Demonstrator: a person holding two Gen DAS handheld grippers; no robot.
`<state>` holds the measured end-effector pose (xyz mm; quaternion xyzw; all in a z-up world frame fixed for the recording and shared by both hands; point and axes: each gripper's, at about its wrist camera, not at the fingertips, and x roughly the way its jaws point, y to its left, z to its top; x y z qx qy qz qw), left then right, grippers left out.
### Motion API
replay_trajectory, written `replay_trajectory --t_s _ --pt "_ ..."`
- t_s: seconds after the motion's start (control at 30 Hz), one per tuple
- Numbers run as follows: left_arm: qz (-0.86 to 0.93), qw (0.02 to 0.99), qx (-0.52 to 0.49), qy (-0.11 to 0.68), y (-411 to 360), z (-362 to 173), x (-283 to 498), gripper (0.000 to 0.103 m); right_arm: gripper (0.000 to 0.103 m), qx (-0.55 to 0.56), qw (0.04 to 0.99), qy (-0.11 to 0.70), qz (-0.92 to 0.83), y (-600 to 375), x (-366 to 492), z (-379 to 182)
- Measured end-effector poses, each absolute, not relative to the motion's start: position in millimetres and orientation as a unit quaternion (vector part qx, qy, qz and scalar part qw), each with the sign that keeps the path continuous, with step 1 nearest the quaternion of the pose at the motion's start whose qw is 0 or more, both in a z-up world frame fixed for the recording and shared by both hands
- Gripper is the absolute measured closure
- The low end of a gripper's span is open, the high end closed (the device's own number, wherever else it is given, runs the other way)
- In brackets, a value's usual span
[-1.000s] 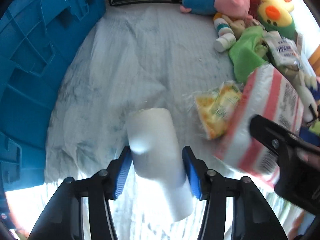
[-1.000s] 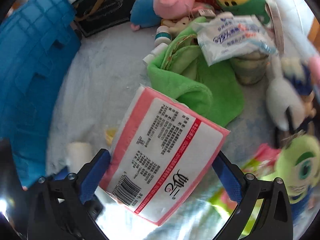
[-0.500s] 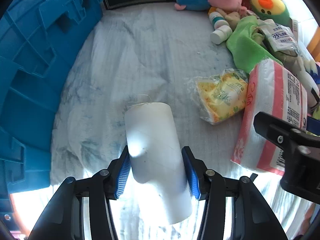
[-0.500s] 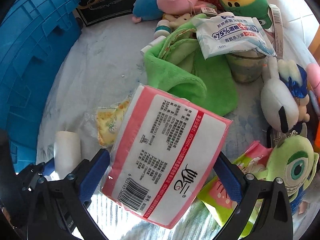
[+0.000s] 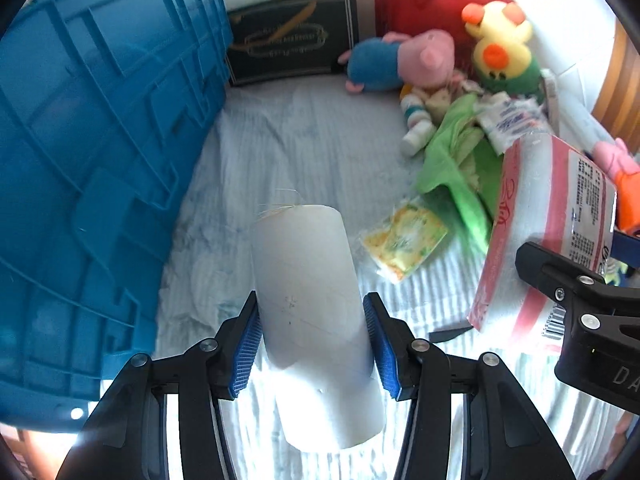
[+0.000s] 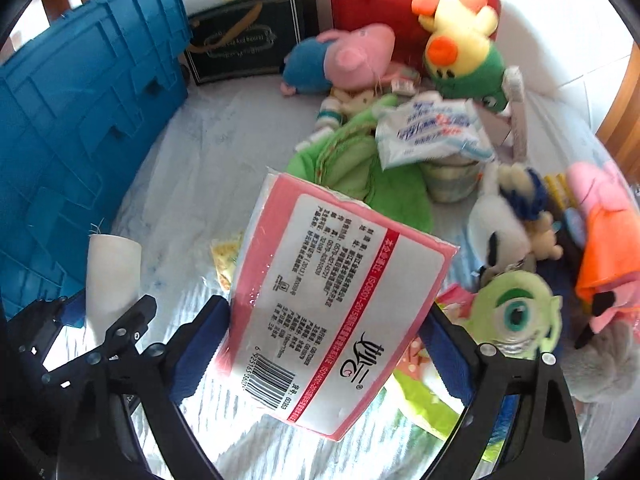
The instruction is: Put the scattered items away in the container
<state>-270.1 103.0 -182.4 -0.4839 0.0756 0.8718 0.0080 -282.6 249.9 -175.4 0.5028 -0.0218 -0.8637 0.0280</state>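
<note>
Both hand-held grippers loaded over the bed.
Left hand-held gripper (image 5: 312, 344) clamps white roll (image 5: 310, 300); right hand-held gripper (image 6: 324, 348), jaws closing, grips pink tissue pack (image 6: 332, 300) beside blue container (image 5: 92, 168).

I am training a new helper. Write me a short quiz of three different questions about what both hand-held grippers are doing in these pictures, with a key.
1. True or false: the left hand-held gripper grips a white cardboard tube.
2. What lies between the fingers of the right hand-held gripper? A) green cloth B) pink tissue pack C) yellow snack packet
3. Fill in: the container, a ____ plastic crate, stands on the left side of both views.

Key
1. True; its blue pads press on both sides of the tube.
2. B; the pink tissue pack sits there, and the jaws are closing on it.
3. blue
</note>
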Motion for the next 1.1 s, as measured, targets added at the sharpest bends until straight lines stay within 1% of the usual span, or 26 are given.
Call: replay_trajectory --t_s 0.13,0.47,0.73,0.77,0.8,0.83,0.87,1.03,1.1 --pt "0.889 0.014 -0.451 0.075 105 -151 -257 0.054 0.009 0.466 0.021 -0.012 -0.884 251 -267 -141" --pt "0.936 0.028 -0.343 0.075 104 -50 -214 0.054 0.009 0.358 0.024 0.005 -0.933 248 -219 -37" --pt "0.965 0.012 -0.252 0.070 77 29 -184 0.054 0.009 0.265 0.047 0.026 -0.963 224 -185 51" --pt "0.968 0.006 -0.243 0.068 71 37 -183 0.054 0.009 0.255 0.050 0.028 -0.965 219 -183 59" --pt "0.970 -0.001 -0.236 0.065 63 44 -181 0.054 0.012 0.243 0.056 0.031 -0.968 212 -181 67" --pt "0.971 -0.008 -0.229 0.062 54 51 -180 0.054 0.018 0.232 0.062 0.033 -0.970 205 -179 76" --pt "0.972 -0.016 -0.225 0.059 45 57 -179 0.054 0.018 0.221 0.067 0.036 -0.972 199 -178 85" --pt "0.969 -0.052 -0.238 0.045 -3 66 -184 0.054 0.020 0.231 0.081 0.047 -0.968 163 -198 100" --pt "0.967 -0.050 -0.248 0.045 -12 60 -186 0.054 0.020 0.254 0.074 0.045 -0.963 160 -208 84"
